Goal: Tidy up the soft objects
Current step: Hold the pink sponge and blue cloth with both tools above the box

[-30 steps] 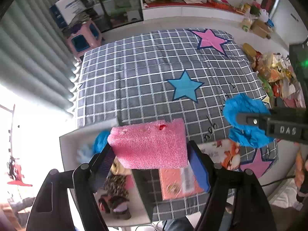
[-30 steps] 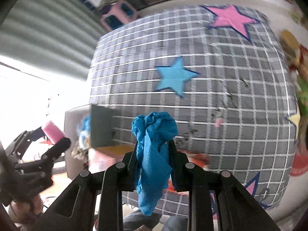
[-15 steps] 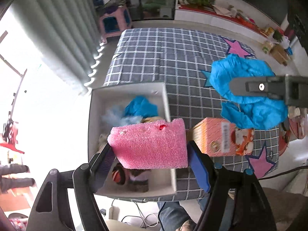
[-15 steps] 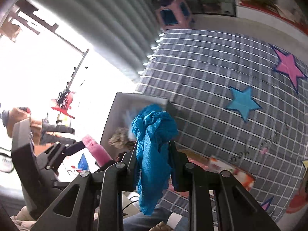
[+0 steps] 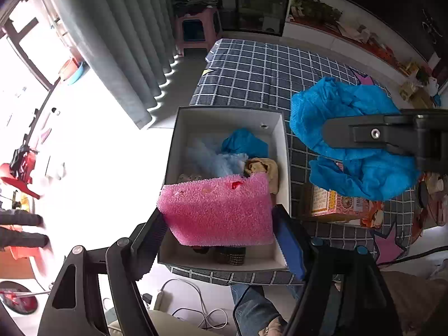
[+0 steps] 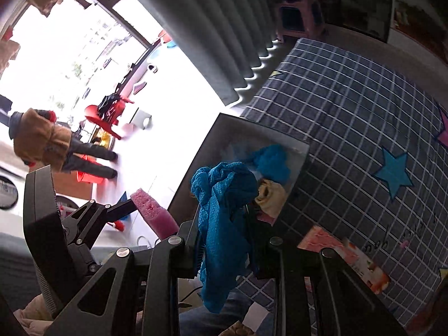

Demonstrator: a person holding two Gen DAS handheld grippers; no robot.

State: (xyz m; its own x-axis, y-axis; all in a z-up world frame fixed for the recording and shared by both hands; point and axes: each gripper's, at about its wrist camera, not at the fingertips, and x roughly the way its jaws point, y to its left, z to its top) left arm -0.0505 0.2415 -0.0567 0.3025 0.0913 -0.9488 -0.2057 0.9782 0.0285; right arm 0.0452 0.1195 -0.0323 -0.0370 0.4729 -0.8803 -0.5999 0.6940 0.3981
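My left gripper (image 5: 218, 224) is shut on a pink sponge (image 5: 218, 210) and holds it above the near end of a white box (image 5: 283, 151). The box holds several soft items: a blue cloth (image 5: 245, 145), pale blue fluff (image 5: 212, 156) and a tan cloth (image 5: 263, 168). My right gripper (image 6: 224, 240) is shut on a blue mesh cloth (image 6: 224, 210) and holds it up just right of the box; the cloth also shows in the left wrist view (image 5: 344, 140). The sponge also shows in the right wrist view (image 6: 152, 210).
The box (image 6: 212, 145) stands at the near left corner of a table with a grey checked star cloth (image 5: 266, 72). An orange carton (image 5: 341, 204) lies right of the box. Curtains (image 5: 117, 42) and a pink stool (image 5: 196, 28) stand beyond the table.
Both grippers have swung left toward the box with their loads still held. The box now lies straight under the sponge, and the blue cloth has come closer to it.
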